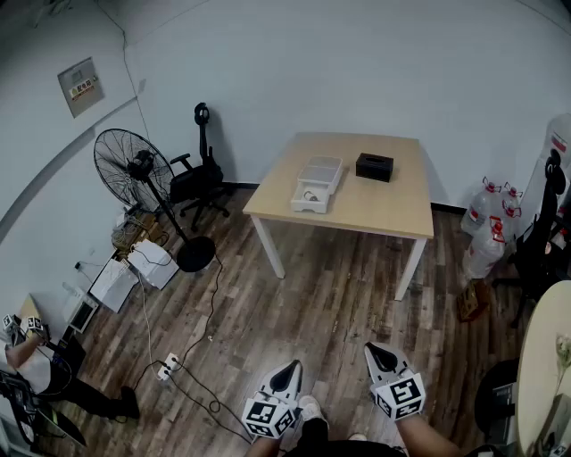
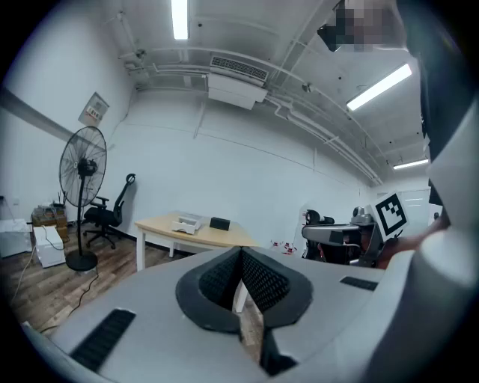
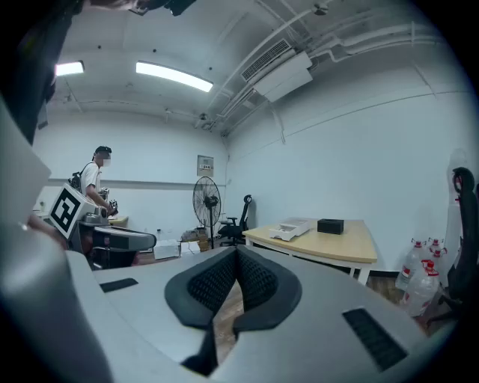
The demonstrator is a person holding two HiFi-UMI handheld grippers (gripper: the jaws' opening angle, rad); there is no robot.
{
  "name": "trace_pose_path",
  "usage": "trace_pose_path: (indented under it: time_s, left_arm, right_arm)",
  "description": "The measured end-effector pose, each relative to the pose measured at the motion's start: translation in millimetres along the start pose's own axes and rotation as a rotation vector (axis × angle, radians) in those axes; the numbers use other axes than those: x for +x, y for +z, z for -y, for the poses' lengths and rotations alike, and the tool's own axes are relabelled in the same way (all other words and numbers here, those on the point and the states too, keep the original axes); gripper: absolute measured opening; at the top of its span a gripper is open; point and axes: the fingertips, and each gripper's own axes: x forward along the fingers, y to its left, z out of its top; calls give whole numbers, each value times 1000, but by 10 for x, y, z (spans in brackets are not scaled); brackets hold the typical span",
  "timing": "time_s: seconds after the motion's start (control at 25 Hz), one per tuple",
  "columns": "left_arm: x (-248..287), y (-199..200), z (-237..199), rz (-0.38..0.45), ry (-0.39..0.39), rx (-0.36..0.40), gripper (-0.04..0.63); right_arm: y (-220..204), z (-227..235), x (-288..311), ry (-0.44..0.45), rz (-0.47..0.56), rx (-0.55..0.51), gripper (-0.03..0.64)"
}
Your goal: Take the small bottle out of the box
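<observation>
Open wooden floor runs from the left tongs and the right tongs up to the surface. On the surface, a white box sits at the left edge and a black box near it at the back; the near right part is bare. A fan, an office chair and cables crowd the left side. Water bottles stand to the right.

Brightness: even, cool light is given by ceiling tubes.
Glare: the tubes are blown out.
Shadows: faint shade is cast beneath the worktop.
Distortion: walls are bowed, corners darkened.
Focus: the left hand-held gripper is softened near the lens.
</observation>
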Motion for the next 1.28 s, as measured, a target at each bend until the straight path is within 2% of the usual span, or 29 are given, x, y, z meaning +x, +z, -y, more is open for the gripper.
trace_pose_path:
  time_s: [0.44, 0.68, 1.28]
  left_arm:
    - [114, 109, -397, -1, 20, 8, 14]
    - [291, 205, -711, 5, 25, -3, 14]
    - [899, 613, -1738, 16, -50, 22, 14]
  right_arm:
    - [86, -75, 440, 19, 10, -27, 11]
    - [250, -4, 839, 12, 58, 3, 11]
    - [520, -18, 2104, -22, 72, -16, 11]
